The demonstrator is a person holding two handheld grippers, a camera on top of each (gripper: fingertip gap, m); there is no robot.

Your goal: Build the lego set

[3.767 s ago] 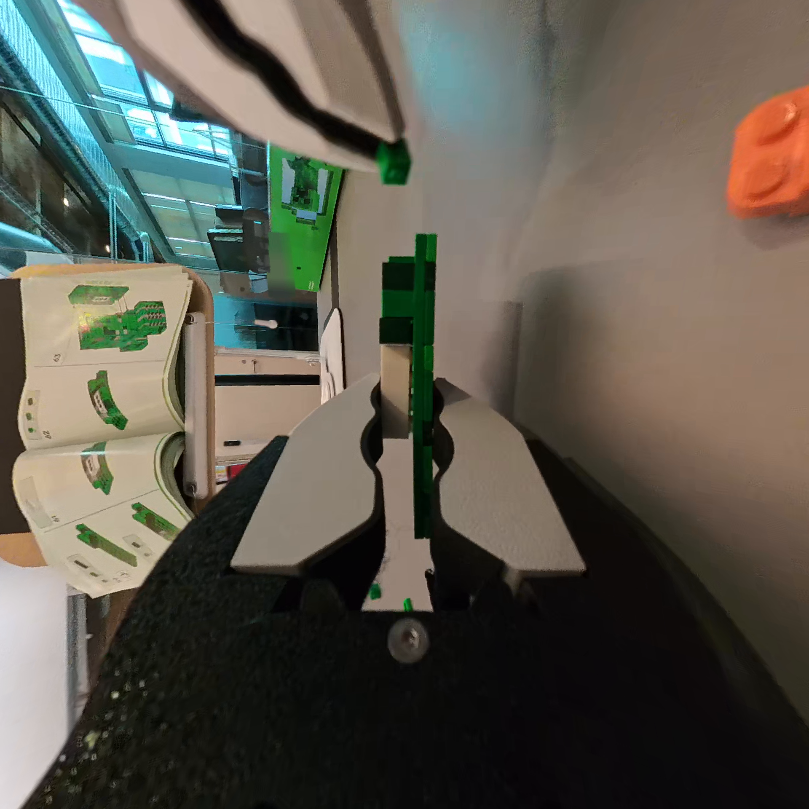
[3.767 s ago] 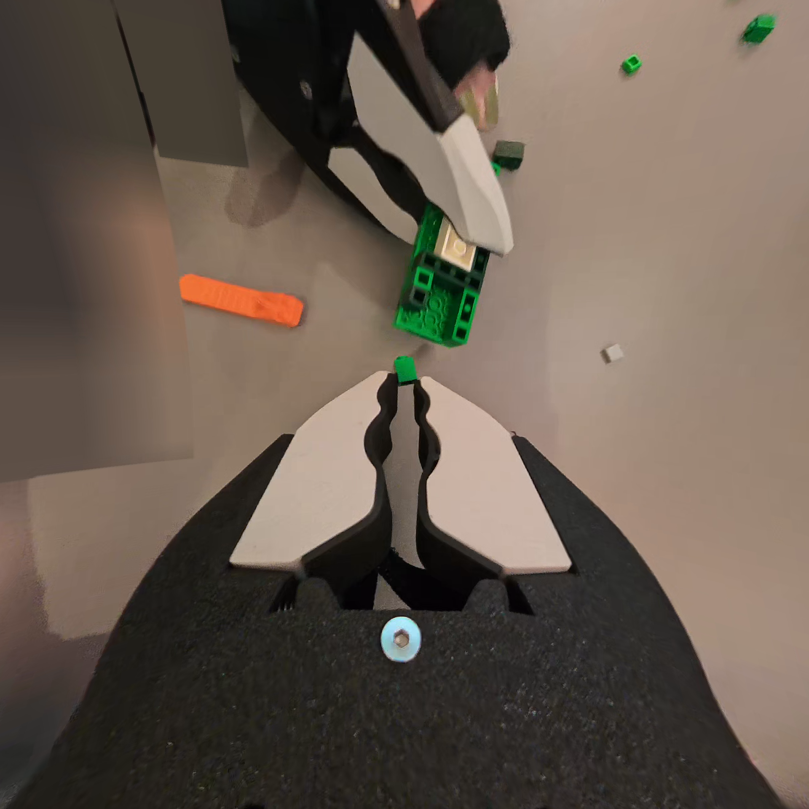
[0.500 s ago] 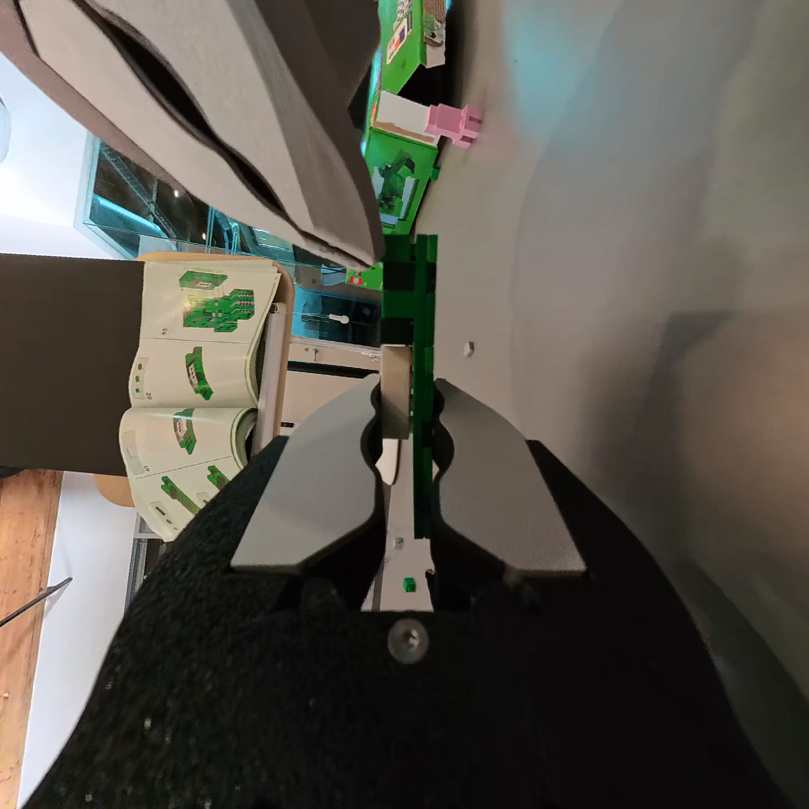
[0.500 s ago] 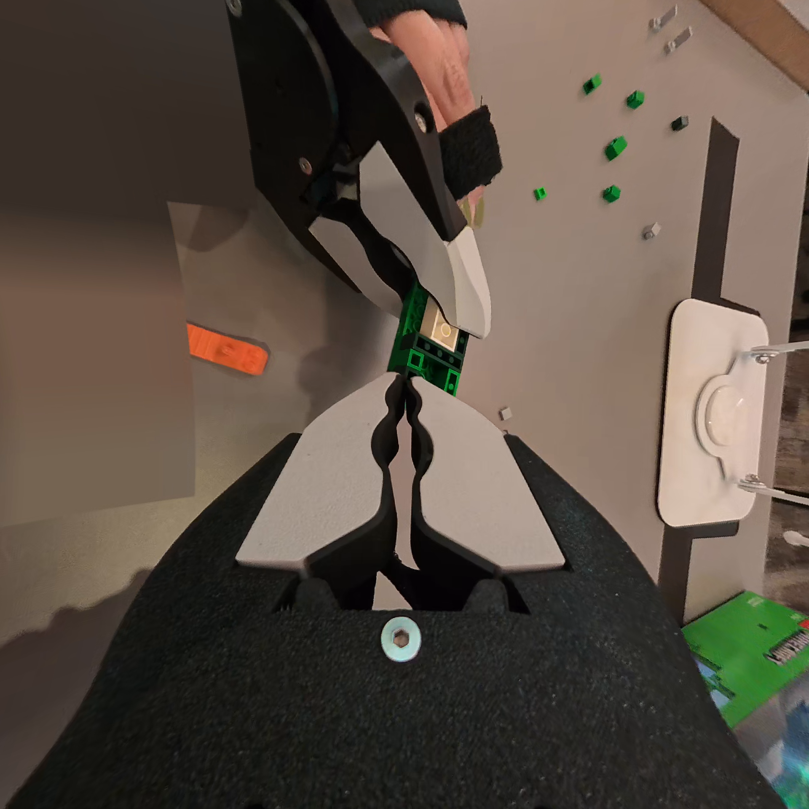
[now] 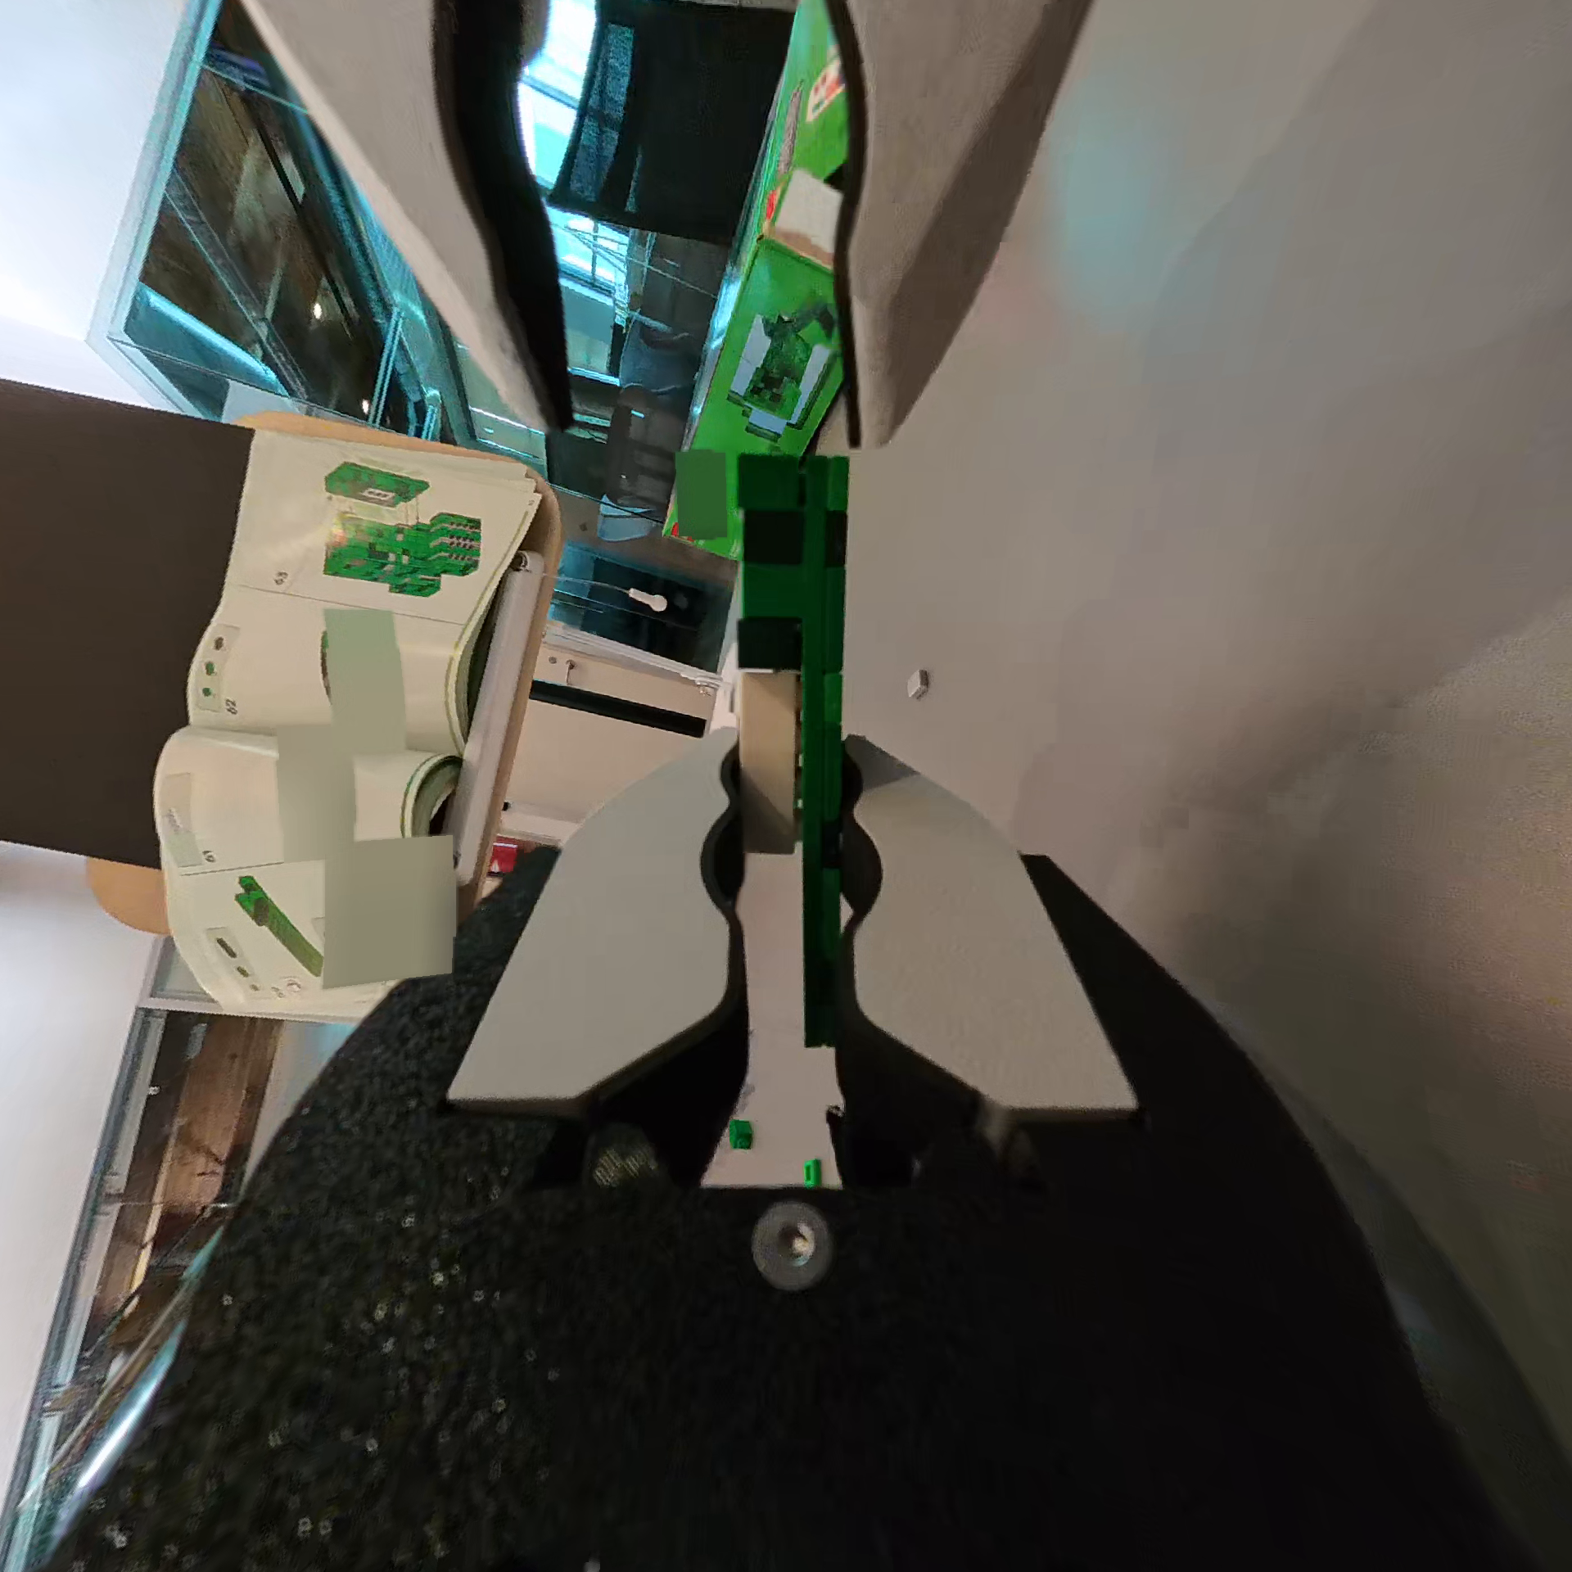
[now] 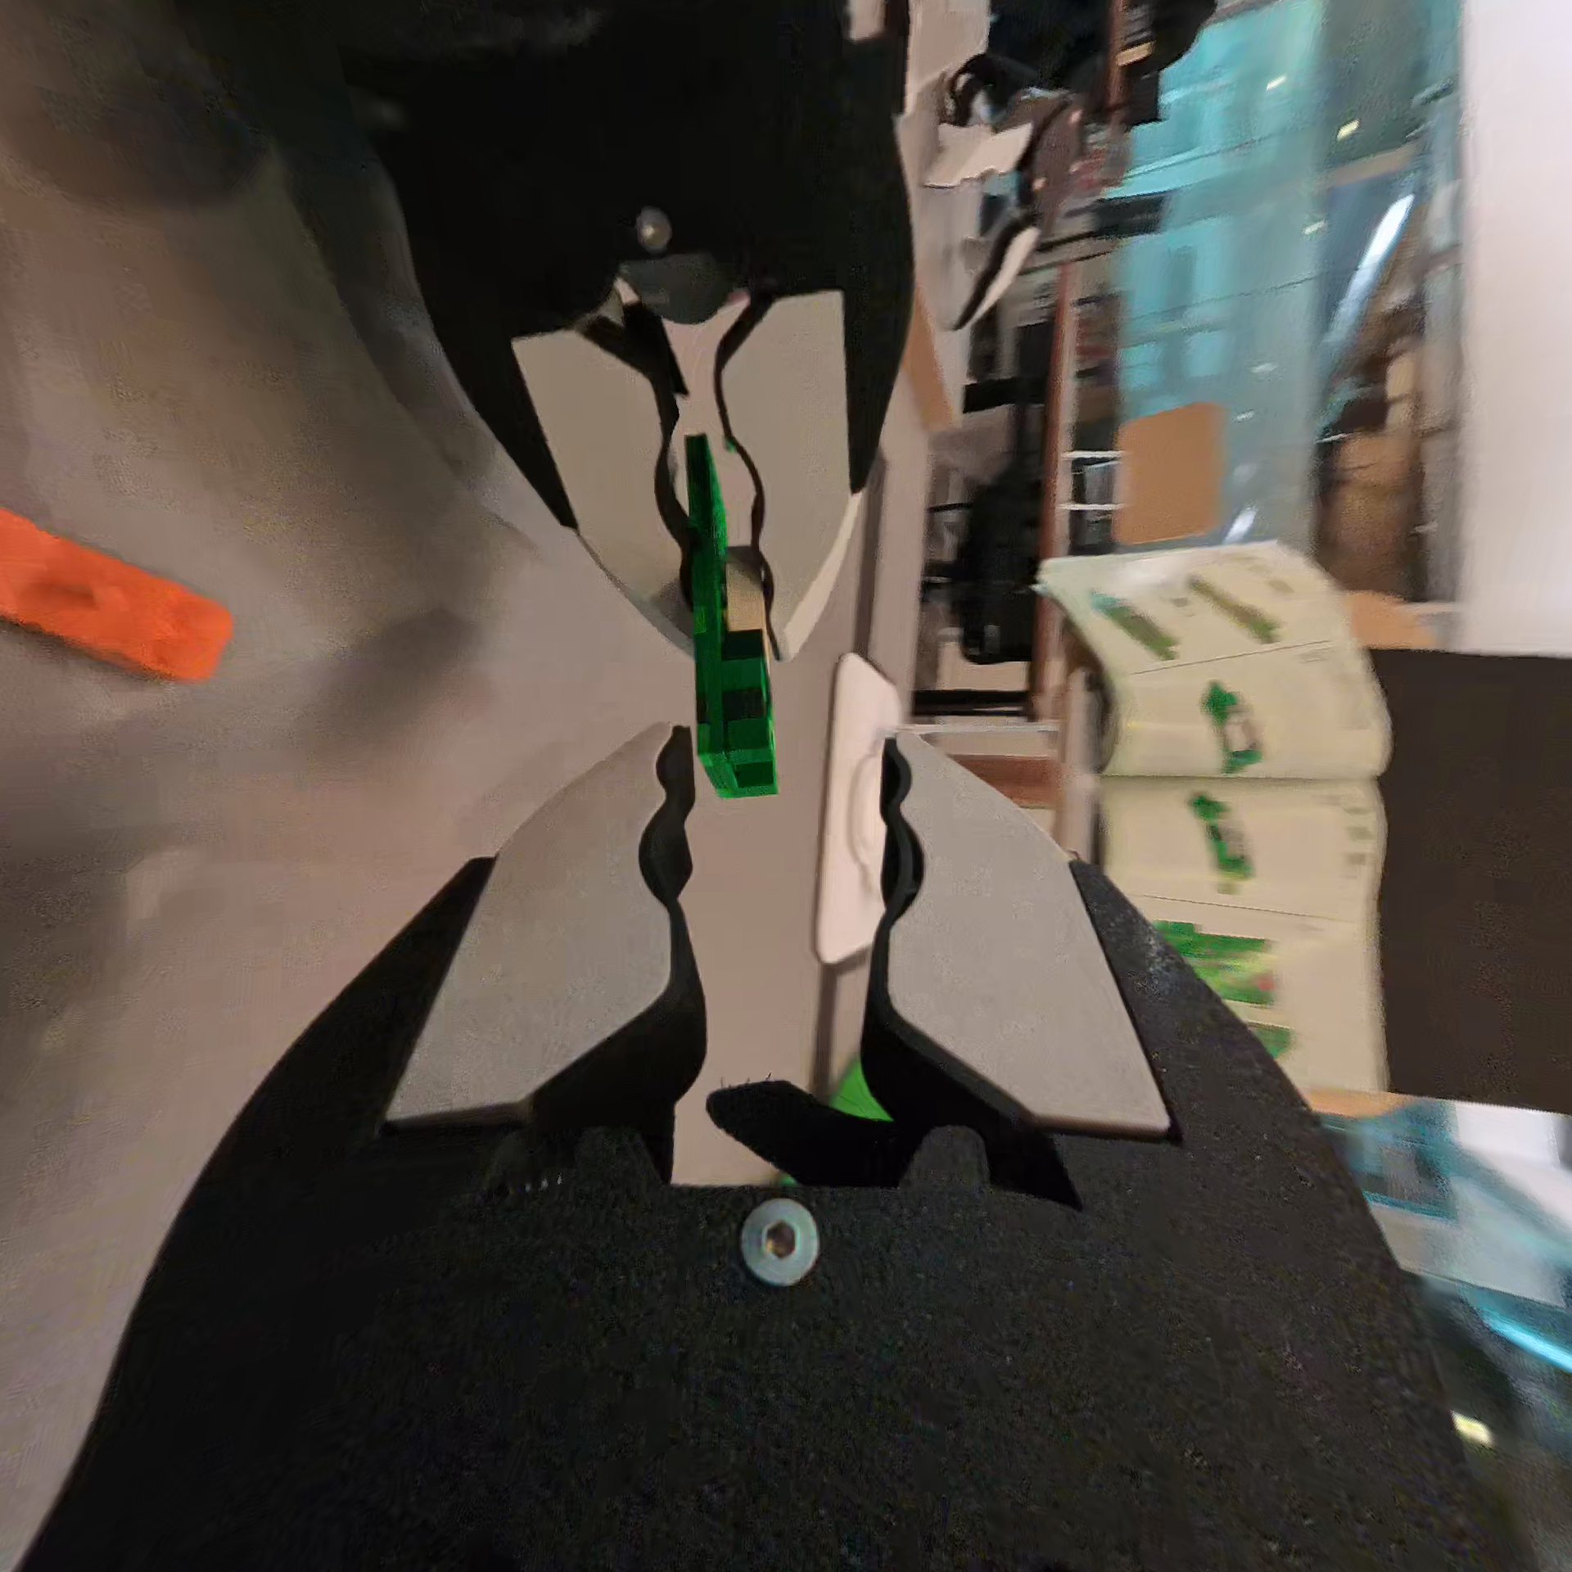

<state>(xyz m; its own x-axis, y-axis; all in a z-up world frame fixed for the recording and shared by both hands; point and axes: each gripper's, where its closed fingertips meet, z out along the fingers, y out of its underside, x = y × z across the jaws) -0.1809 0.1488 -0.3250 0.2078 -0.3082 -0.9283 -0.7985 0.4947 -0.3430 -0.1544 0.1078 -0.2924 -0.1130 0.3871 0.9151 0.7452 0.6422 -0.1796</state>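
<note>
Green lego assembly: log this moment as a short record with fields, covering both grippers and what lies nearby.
held piece: green lego assembly with a tan brick, edge-on
left gripper: shut on the assembly
right gripper: open, empty, fingers either side of the assembly's free end
touching: cannot tell
table: grey
nearby: orange tool, open instruction booklet, green box

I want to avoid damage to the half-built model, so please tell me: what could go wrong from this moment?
1. The left tongs pinch the flat green brick assembly with a beige block only at one end; a push on the free end may tilt it or break it apart.
2. The right tongs are open close to that free end; closing off-centre could knock the assembly loose.
3. The right wrist view is blurred, so alignment is hard to judge.
</note>
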